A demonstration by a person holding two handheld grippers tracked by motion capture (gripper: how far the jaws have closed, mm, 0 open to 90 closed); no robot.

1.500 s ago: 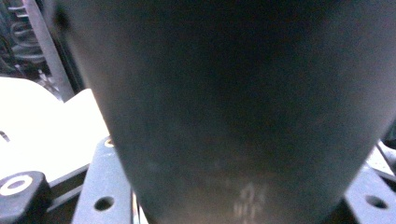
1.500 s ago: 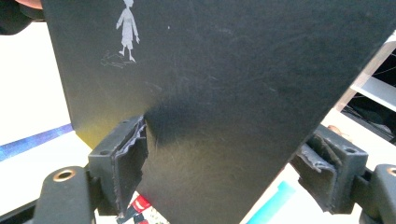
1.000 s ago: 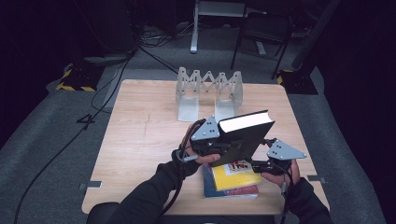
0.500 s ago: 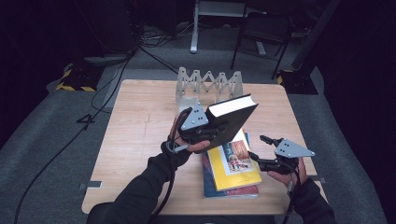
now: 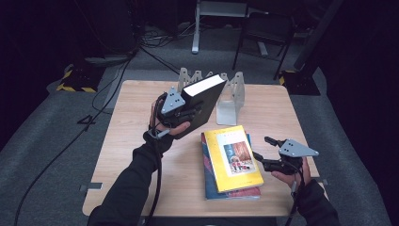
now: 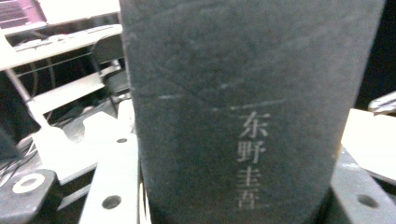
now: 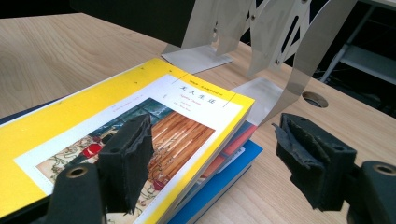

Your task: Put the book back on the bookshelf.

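Black hardback book (image 5: 203,101) clamped in left gripper (image 5: 181,112), lifted clear of wooden table (image 5: 141,117) and tilted, white page edges uppermost, just in front of metal folding book rack (image 5: 230,94) at far side. Seen close from left gripper view: dark cloth spine (image 6: 243,107) with pale printed characters running down it, wedged between both jaws. Right gripper (image 5: 267,153) near right edge of table, jaws apart and holding nothing, pointed left at stack of books and just beside it. In right gripper view, left black pad (image 7: 128,161) hovering over corner of yellow book (image 7: 140,121), right pad (image 7: 310,158) out over bare wood, no contact visible. Yellow paperback (image 5: 233,157) with picture cover on top of stack, near middle of table; below it red-edged book (image 7: 233,147), then blue book (image 7: 224,179) at bottom, edges fanned slightly. Rack's silver panels (image 7: 299,51) upright just behind stack. Dark sleeves (image 5: 127,188) entering from near edge; cables (image 5: 117,75) trailing across grey floor at far left.
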